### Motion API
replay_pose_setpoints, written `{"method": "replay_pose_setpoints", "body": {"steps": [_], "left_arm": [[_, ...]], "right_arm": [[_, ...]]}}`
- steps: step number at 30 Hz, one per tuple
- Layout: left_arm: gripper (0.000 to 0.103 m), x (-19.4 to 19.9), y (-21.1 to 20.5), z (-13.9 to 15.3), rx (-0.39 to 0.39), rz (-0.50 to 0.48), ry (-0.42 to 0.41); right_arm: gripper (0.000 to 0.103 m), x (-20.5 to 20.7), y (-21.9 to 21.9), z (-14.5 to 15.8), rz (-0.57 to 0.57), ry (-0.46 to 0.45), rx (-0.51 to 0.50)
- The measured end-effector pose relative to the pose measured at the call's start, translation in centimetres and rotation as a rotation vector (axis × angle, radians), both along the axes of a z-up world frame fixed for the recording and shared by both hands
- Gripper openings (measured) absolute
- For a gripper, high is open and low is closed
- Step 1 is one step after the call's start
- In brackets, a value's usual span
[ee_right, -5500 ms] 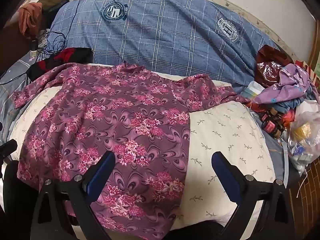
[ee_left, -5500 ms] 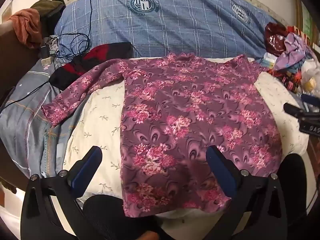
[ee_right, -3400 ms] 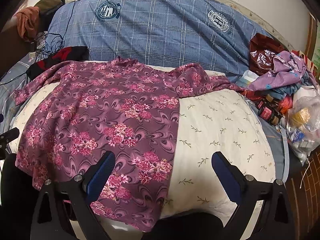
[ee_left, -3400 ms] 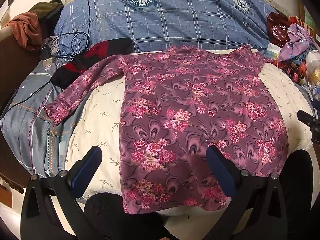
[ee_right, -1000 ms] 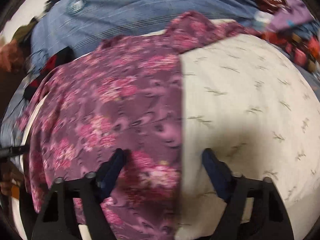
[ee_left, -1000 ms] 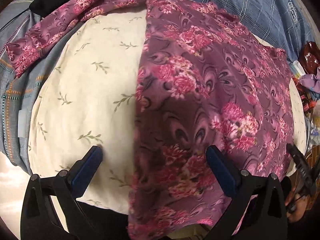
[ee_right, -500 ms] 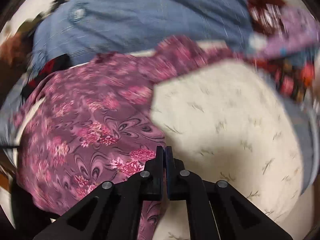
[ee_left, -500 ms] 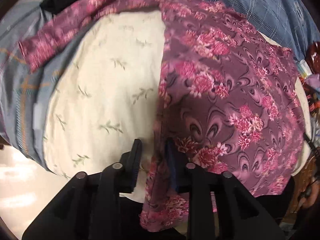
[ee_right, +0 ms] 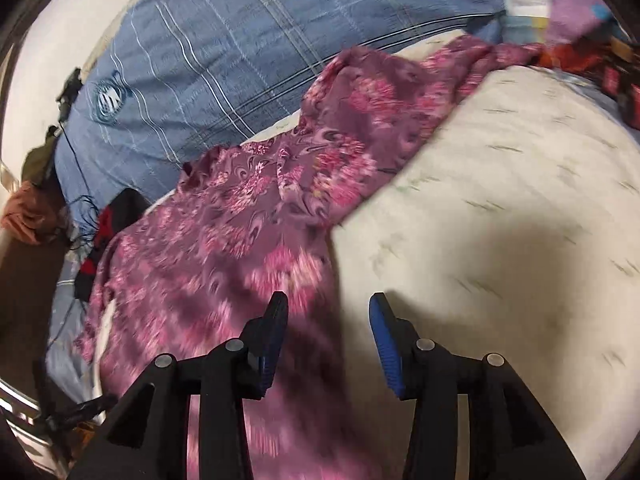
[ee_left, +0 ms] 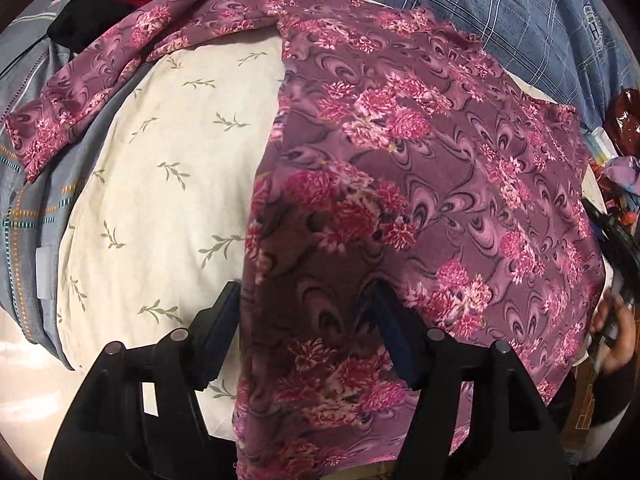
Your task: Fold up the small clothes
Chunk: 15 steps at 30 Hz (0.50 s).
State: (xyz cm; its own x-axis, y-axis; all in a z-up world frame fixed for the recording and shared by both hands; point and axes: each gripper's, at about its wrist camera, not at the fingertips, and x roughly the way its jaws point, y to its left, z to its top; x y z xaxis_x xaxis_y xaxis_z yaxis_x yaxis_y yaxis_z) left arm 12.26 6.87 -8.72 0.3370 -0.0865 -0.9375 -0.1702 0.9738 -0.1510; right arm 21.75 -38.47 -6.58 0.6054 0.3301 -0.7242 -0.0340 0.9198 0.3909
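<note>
The purple floral top (ee_left: pixel 420 184) lies on the cream pillow (ee_left: pixel 160 184), its left hem edge between the spread left tongs (ee_left: pixel 306 316) and its right edge between the right tongs (ee_right: pixel 328 320), both pressed together half a second ago.

The work surface is a bed. A cream pillow (ee_left: pixel 160 184) printed with green sprigs lies at its near edge. Behind it lies a blue plaid duvet (ee_right: pixel 248 40) bearing round crest emblems. A grey striped blanket (ee_left: pixel 28 216) covers the left side of the bed. A black-and-red cloth (ee_left: pixel 100 4) lies near the pillow's far left corner. A black cable (ee_right: pixel 76 184) runs across the duvet's left end, near an orange-brown cloth (ee_right: pixel 28 212). A white wall (ee_right: pixel 52 12) stands behind the bed. Mixed clutter, including a lilac cloth (ee_right: pixel 576 4), is piled at the right. Lighting is warm and indoor; the right wrist view is motion-blurred.
</note>
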Motion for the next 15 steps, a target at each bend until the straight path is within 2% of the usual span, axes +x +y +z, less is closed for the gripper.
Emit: {"method": "replay_pose_setpoints", "body": {"steps": [2, 4, 6, 9, 11, 12, 13, 15], "left_arm": [[0.066, 0.6, 0.1, 0.1, -0.001, 0.006, 0.0], [0.066, 0.8, 0.8, 0.7, 0.001, 0.016, -0.017], [0.066, 1.5, 1.1, 1.3, 0.006, 0.028, -0.046], [0.067, 3.1, 0.6, 1.6, 0.016, 0.03, -0.071], [0.067, 4.3, -0.2, 0.5, 0.052, 0.026, -0.041], [0.067, 4.8, -0.6, -0.3, 0.074, 0.019, -0.019], [0.069, 5.1, -1.1, -0.7, 0.104, 0.009, -0.016], [0.069, 5.3, -1.8, -0.1, 0.134, -0.016, -0.044]], "right_arm": [[0.004, 1.1, 2.3, 0.1, 0.097, -0.023, -0.099], [0.003, 1.8, 4.4, 0.9, 0.167, -0.055, -0.266], [0.003, 2.5, 2.9, 2.6, 0.111, -0.112, -0.292], [0.003, 4.6, -1.2, 2.7, 0.004, -0.071, -0.194], [0.004, 5.5, -1.1, 0.6, 0.047, 0.013, -0.214], [0.004, 5.2, -0.8, 0.3, 0.057, 0.011, -0.226], [0.01, 4.7, -0.9, 0.6, 0.061, -0.009, -0.2], [0.01, 4.7, -2.4, 1.1, 0.068, 0.014, -0.067]]}}
